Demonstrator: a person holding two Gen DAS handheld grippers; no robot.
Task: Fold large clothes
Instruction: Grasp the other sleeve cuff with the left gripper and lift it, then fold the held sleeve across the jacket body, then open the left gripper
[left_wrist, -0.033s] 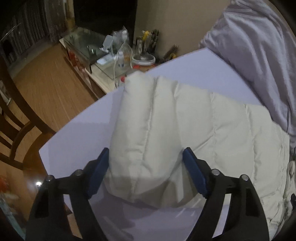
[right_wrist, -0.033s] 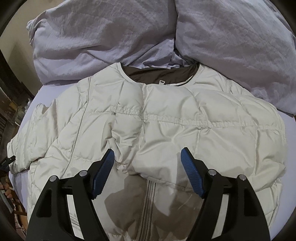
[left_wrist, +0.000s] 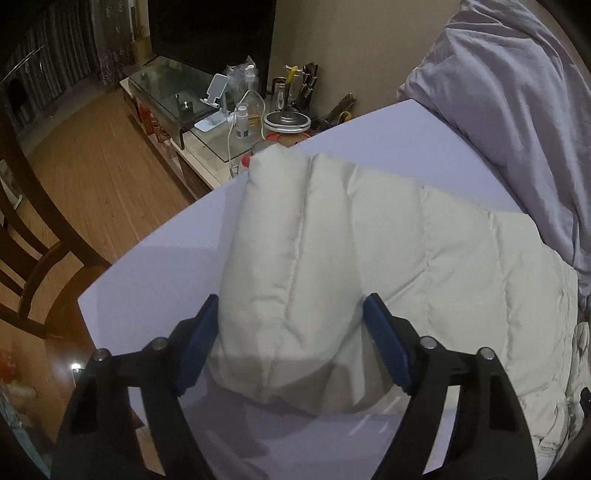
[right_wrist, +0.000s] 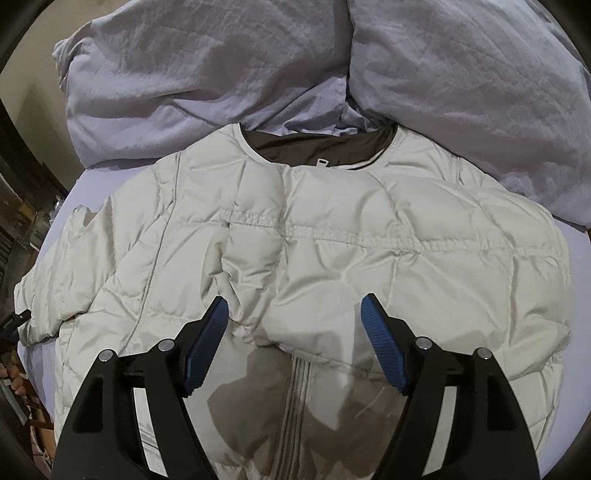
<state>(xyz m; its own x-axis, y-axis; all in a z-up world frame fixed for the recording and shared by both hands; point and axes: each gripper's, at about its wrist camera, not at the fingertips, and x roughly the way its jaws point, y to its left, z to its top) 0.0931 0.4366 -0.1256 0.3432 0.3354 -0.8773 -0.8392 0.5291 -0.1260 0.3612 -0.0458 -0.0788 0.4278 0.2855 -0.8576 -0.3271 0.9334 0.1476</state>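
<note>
A cream quilted puffer jacket (right_wrist: 332, 236) lies front-up on a pale lilac bed sheet (left_wrist: 155, 266), collar and dark lining away from me, zip running toward me. Its right sleeve is folded across the chest. The other sleeve (left_wrist: 332, 251) stretches out toward the bed's edge. My left gripper (left_wrist: 291, 314) is open, its blue pads on either side of that sleeve's cuff end, just above it. My right gripper (right_wrist: 293, 314) is open above the jacket's chest, over the cuff of the folded sleeve and the zip, holding nothing.
Rumpled lilac duvet and pillows (right_wrist: 258, 66) lie behind the collar. Beyond the bed's edge stand a glass-topped low table (left_wrist: 177, 92) with bottles and jars, a wooden floor (left_wrist: 103, 177) and a dark wooden chair (left_wrist: 33, 236).
</note>
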